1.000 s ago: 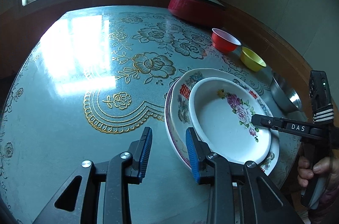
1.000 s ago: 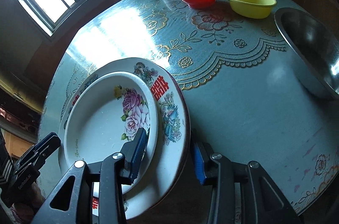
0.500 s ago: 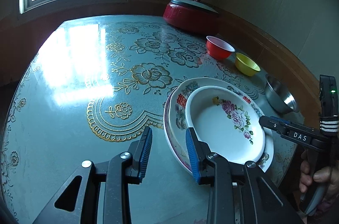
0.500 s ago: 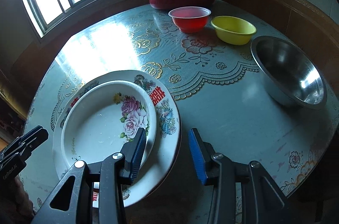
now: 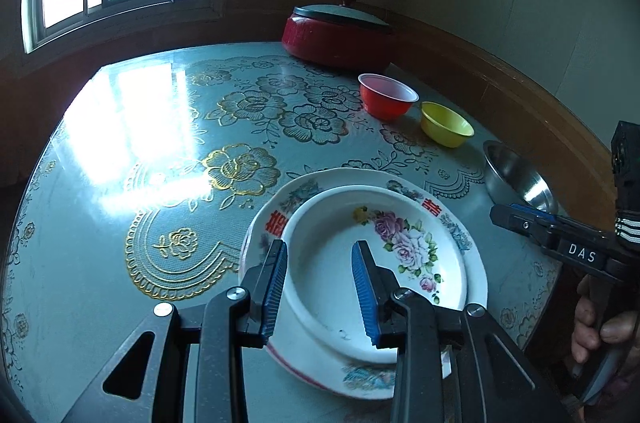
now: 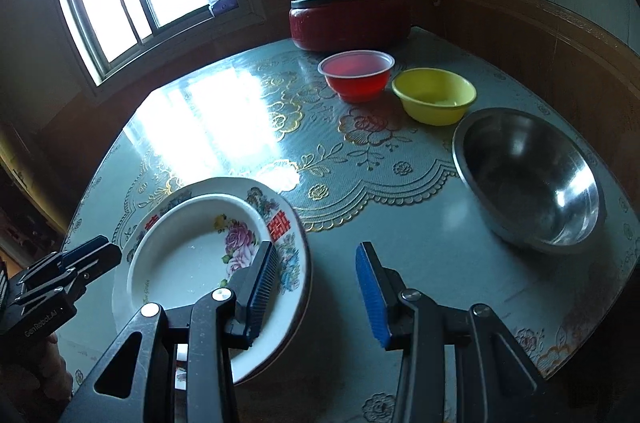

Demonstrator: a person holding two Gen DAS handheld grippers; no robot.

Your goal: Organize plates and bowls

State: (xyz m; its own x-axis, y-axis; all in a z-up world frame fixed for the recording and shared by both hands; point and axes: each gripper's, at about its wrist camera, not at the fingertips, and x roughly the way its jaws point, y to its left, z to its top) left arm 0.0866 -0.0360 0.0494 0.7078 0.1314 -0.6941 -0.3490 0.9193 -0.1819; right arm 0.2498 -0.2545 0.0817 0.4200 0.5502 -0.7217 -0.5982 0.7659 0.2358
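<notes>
A white deep plate with pink flowers (image 5: pixel 340 263) (image 6: pixel 188 255) lies stacked inside a larger patterned plate (image 5: pixel 476 263) (image 6: pixel 298 263) near the table's front edge. My left gripper (image 5: pixel 320 287) hovers open above the white plate with nothing between its fingers. It also shows at the left of the right wrist view as the left gripper (image 6: pixel 100 251). My right gripper (image 6: pixel 316 287) is open too, one finger over the plates' rim and the other over bare tablecloth. From the left wrist view the right gripper (image 5: pixel 504 215) hangs just right of the stack, held by a hand (image 5: pixel 600 327).
A red plastic bowl (image 6: pixel 356 75), a yellow bowl (image 6: pixel 434 95) and a steel bowl (image 6: pixel 528 179) stand in a row along the right side. A red lidded pot (image 6: pixel 348 19) sits at the back. The floral tablecloth (image 5: pixel 120 183) stretches left; the table edge is close.
Both grippers have lifted and drawn back from the stacked plates. The left one has shifted right over the white plate; the right one's fingers no longer straddle the rims. The plates stayed put.
</notes>
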